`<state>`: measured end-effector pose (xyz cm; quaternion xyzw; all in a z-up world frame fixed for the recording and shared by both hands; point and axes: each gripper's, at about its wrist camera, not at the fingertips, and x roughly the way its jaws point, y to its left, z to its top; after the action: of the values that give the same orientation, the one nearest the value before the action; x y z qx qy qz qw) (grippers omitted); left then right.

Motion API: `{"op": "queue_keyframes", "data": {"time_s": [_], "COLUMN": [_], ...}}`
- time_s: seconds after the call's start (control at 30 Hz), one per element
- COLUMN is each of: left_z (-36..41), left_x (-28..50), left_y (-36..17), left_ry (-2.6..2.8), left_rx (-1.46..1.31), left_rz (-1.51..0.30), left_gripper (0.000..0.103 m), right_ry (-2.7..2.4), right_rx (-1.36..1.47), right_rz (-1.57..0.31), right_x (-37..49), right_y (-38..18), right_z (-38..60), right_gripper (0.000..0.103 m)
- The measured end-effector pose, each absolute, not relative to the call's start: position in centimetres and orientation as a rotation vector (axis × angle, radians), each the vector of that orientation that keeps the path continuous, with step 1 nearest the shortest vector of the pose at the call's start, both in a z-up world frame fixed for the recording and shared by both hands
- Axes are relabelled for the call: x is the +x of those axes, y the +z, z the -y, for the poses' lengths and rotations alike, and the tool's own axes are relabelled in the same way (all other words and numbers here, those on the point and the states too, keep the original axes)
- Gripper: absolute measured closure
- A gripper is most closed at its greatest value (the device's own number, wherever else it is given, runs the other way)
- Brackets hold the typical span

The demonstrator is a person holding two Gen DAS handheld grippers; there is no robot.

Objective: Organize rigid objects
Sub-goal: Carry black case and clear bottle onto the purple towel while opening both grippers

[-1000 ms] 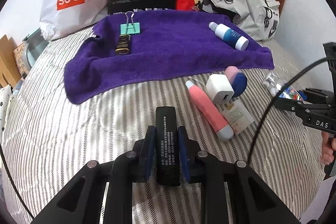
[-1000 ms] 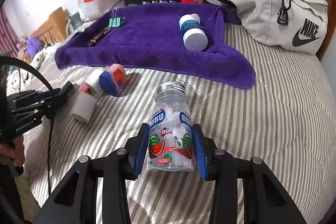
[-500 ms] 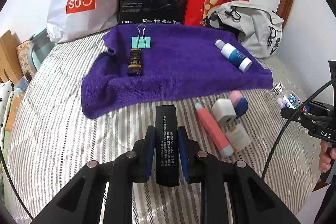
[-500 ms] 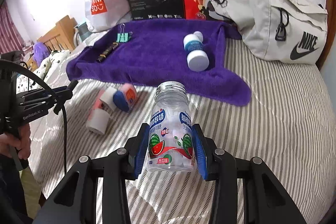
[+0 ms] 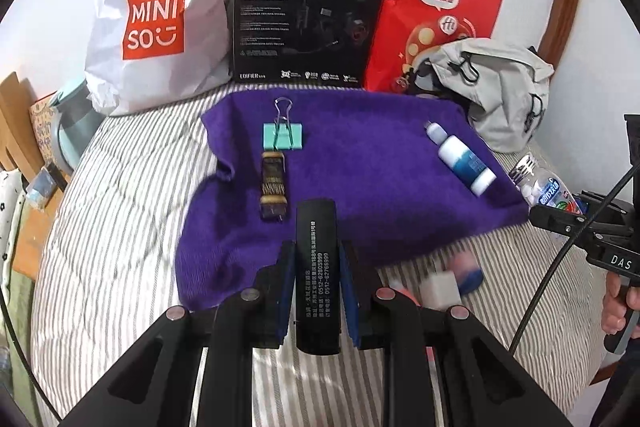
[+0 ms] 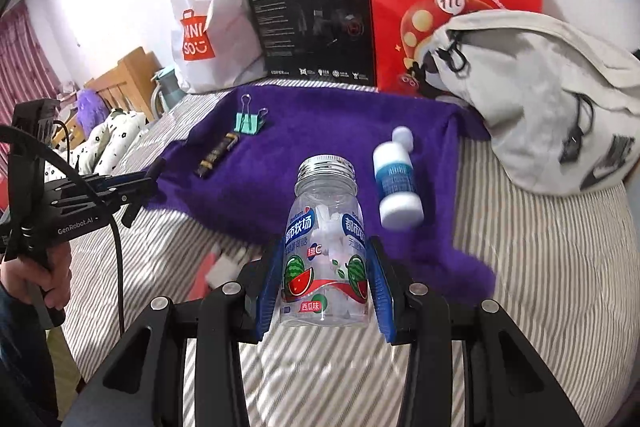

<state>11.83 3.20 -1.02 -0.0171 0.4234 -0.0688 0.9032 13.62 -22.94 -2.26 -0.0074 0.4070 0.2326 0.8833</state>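
Both loads rigid and light by the look of it. Clear candy bottle (image 6: 325, 247) probably slick plastic, best pinched mid-label, which is where the right gripper (image 6: 325, 279) has it clamped, hovering over the near edge of the purple towel (image 6: 328, 131). Left gripper (image 5: 317, 291) closed on a slim black box (image 5: 317, 267), gripped at its long sides, also near the towel's front edge.

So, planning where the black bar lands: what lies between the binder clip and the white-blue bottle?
Only bare purple towel between binder clip and white-blue bottle, in both views.
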Motion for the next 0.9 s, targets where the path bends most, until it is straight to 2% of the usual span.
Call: {"op": "queue_keyframes", "data": {"time_s": [0.43,0.9], "left_z": [-3.7,-2.4], "left_x": [18.8,22.5], "left_y": [-2.6,-6.4], "left_ry": [-0.147,-0.168], "left_rx": [-0.037,-0.020], "left_rz": [-0.907,-0.977], "left_gripper": [0.082,0.082], "right_ry": [0.490,0.467], "right_rx": [-0.040,-0.175], "right_rz": [-0.915,-0.954], "right_x": [21.4,23.5], "right_y": [-4.8,-8.0], "right_z": [19.7,16.9], "right_gripper": [0.062,0.062]}}
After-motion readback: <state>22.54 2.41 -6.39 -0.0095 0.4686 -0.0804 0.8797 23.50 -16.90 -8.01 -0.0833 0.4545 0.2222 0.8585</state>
